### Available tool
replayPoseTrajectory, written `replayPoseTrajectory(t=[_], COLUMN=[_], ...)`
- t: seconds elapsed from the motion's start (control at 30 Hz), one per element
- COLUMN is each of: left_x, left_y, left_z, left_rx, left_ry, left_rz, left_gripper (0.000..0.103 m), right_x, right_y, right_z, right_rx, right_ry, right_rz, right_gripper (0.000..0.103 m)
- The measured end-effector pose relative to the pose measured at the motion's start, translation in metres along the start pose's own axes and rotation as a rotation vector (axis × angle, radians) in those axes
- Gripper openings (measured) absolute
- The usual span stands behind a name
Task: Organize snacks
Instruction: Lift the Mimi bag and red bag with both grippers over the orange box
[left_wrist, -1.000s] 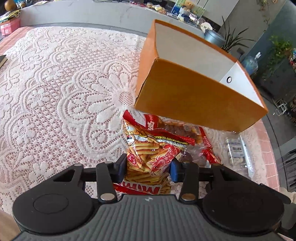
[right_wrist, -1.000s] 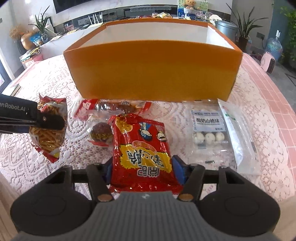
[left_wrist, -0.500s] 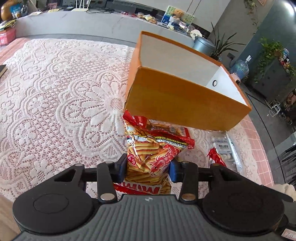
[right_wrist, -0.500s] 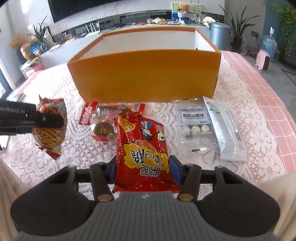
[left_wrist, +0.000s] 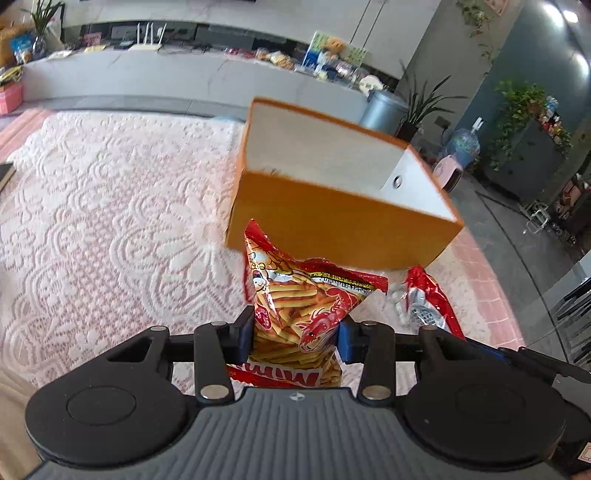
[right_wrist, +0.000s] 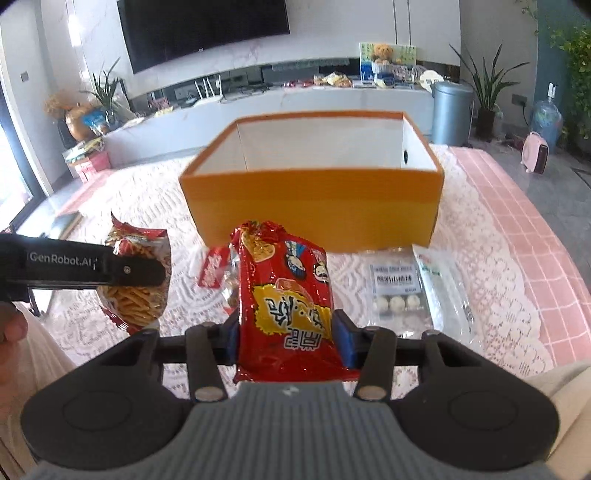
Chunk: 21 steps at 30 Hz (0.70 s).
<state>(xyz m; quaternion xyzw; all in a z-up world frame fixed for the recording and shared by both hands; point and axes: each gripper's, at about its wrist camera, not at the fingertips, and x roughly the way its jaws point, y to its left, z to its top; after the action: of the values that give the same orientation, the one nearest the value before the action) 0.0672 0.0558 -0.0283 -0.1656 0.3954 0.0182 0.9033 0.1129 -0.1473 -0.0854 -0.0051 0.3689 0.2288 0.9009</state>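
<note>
Looking over the lace-covered table (right_wrist: 140, 199), its raised floral weave spread across the frame, the orange cardboard box (right_wrist: 314, 206) sits open at centre, white inside, rigid and square. Below it, the right gripper (right_wrist: 286, 339) is closing its jaws on a glossy red snack bag (right_wrist: 288, 302), pads pressing its crinkled sides; at the left edge the left gripper (left_wrist: 295, 338) pinches a slick bag of shrimp sticks (left_wrist: 299, 310), jaws partly open around it. Both foil bags are puffy and slippery, so either might slide free or catch the box rim. A clear pack of white balls (right_wrist: 397, 291) lies at right.
</note>
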Motion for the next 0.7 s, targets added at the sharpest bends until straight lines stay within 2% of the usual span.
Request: replayPoseTrajectory(t=[0.23, 0.27, 0.7], left_x=[-0.013, -0.014, -0.005], left_y=[-0.016, -0.018, -0.033], left_z=[0.019, 0.023, 0.068], left_rx=[0.032, 0.037, 0.087], left_ry=[-0.060, -0.069, -0.137], left_rz=[-0.033, -0.036, -0.053], left_gripper=[0.048, 0.048, 0.047], right_x=[-0.020, -0.022, -0.019], right_y=[0.003, 0.003, 0.000], right_z=[0.020, 0.023, 0.074], right_rx=[-0.010, -0.017, -0.081], right_ry=[-0.070, -0.080, -0.141], right_rz=[0.012, 0.012, -0.015], right_gripper=[0.044, 0.027, 0.027])
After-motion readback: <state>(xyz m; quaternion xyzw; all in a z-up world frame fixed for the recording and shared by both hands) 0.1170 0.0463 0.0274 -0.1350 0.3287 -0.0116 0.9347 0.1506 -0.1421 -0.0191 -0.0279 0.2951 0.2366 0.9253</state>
